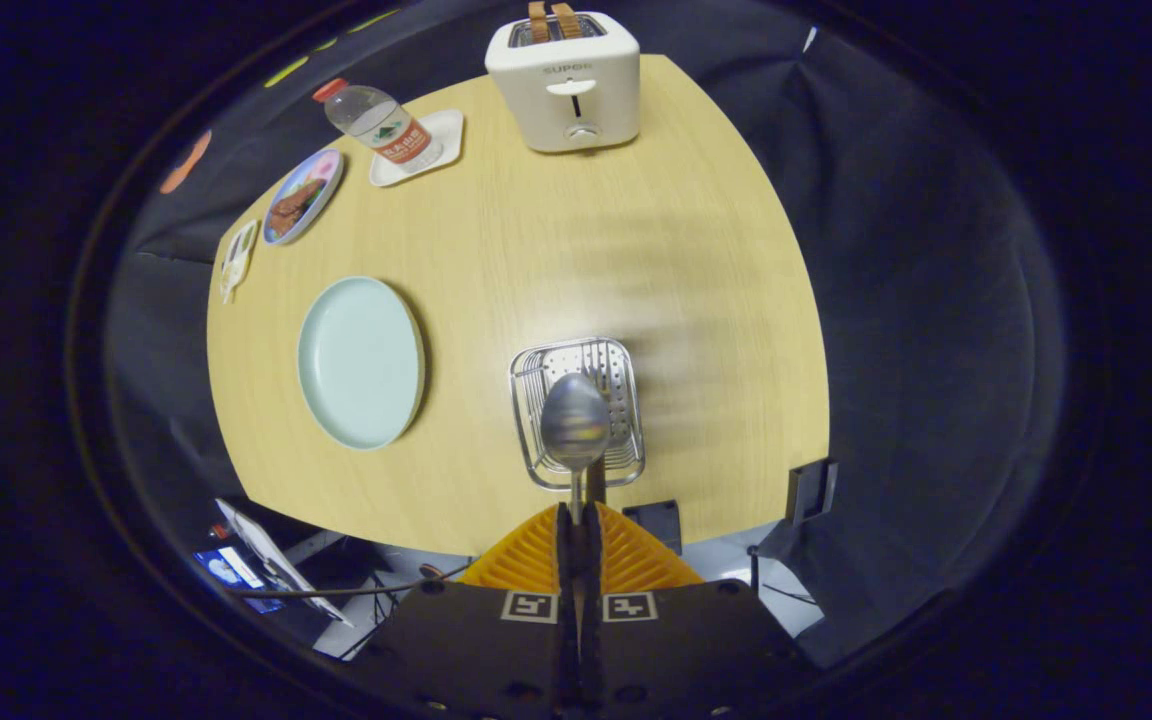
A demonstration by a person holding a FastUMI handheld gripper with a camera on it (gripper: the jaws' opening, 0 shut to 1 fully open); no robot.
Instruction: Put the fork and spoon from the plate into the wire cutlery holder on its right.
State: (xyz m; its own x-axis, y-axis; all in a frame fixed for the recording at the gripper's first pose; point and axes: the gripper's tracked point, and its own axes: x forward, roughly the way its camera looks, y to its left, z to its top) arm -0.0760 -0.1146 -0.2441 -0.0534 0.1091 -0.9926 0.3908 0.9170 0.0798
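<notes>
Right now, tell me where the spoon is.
In the gripper view the spoon is clamped by its handle in the gripper, bowl up over the wire cutlery holder, right of the empty plate.

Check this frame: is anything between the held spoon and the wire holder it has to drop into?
Nothing visible. The gripper is shut on the spoon, whose bowl hangs right over the open top of the wire holder. The plate lies well off to the side.

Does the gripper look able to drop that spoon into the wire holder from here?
Probably yes. The gripper is shut on the spoon, whose bowl hangs right over the wire holder, with nothing between them.
</notes>
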